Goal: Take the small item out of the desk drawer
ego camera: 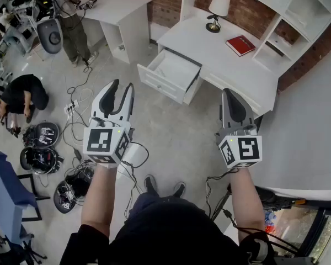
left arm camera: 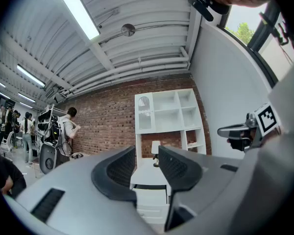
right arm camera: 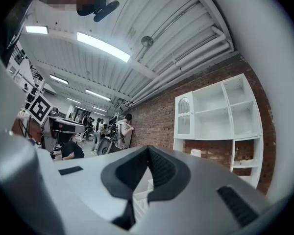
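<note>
The left gripper [ego camera: 122, 85] has its jaws apart and empty; the right gripper [ego camera: 227, 93] has its jaws pressed together on nothing. Risk: the closed right jaws would probably push the small item along rather than take it, and a reach made without sight of it may strike the drawer front. The desk drawer [ego camera: 174, 73] stands open, ahead of and well apart from both grippers. The small item cannot be made out; the drawer floor looks bare from here.

A lab: brick wall [ego camera: 166, 1], strip lights [left arm camera: 78, 11], floor cables [ego camera: 77, 95], white desk [ego camera: 223, 57].
</note>
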A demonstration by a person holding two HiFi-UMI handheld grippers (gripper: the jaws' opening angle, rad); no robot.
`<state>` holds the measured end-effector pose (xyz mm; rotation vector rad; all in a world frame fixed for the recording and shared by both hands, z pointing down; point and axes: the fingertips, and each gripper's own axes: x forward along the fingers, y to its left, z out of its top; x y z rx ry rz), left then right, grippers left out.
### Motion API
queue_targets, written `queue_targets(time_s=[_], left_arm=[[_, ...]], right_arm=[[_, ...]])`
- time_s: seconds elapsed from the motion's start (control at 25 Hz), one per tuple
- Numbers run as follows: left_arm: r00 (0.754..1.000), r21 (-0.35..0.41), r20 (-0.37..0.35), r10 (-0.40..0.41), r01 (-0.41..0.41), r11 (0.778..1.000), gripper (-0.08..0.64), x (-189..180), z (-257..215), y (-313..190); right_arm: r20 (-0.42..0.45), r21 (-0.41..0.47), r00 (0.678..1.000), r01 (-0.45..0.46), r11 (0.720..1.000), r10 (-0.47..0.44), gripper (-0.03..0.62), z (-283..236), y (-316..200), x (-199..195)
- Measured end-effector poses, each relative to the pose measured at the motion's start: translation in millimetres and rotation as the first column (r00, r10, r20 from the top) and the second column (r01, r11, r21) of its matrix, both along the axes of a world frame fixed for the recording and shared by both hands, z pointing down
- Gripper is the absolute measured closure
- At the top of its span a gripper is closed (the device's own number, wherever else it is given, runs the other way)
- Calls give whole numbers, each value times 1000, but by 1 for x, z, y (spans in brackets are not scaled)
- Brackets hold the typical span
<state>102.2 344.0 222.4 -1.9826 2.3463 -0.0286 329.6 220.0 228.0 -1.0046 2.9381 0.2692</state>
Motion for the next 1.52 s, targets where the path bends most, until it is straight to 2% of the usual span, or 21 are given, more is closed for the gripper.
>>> queue_targets(time_s=[0.2, 0.36, 0.64, 0.68, 0.8, 0.88, 1.2, 1.52], left_arm=[[1000, 0, 2, 11, -11, 1000, 414, -10, 1, 1], [999, -7, -16, 33, -33, 999, 430, -19, 8, 4], [999, 47, -28, 26, -24, 999, 428, -58, -5, 15], [999, 54, -34, 32, -31, 998, 421, -63, -5, 16], [998, 61, -46, 53, -50, 997, 376, -81, -4, 18], [996, 64, -52, 68, -64, 996, 364, -92, -3, 20], [991, 57, -91, 93, -88, 994, 359, -127, 13, 5], [993, 0, -88, 79, -79, 997, 359, -154, 34, -69]], right_arm=[[4, -1, 1000, -6, 1000, 6, 595, 1, 0, -12], [-13, -50, 1000, -18, 999, 17, 595, 16, -1, -18], [46, -69, 998, -41, 997, 44, 588, 4, -2, -37], [44, -68, 998, -39, 997, 42, 558, 3, -1, -43], [34, -66, 999, -30, 997, 32, 413, 4, 4, -66], [33, -67, 999, -28, 997, 30, 381, 4, 9, -79], [34, -81, 998, -52, 995, 55, 382, 8, -2, -109], [45, -151, 999, -17, 988, 24, 383, 39, -81, -154]])
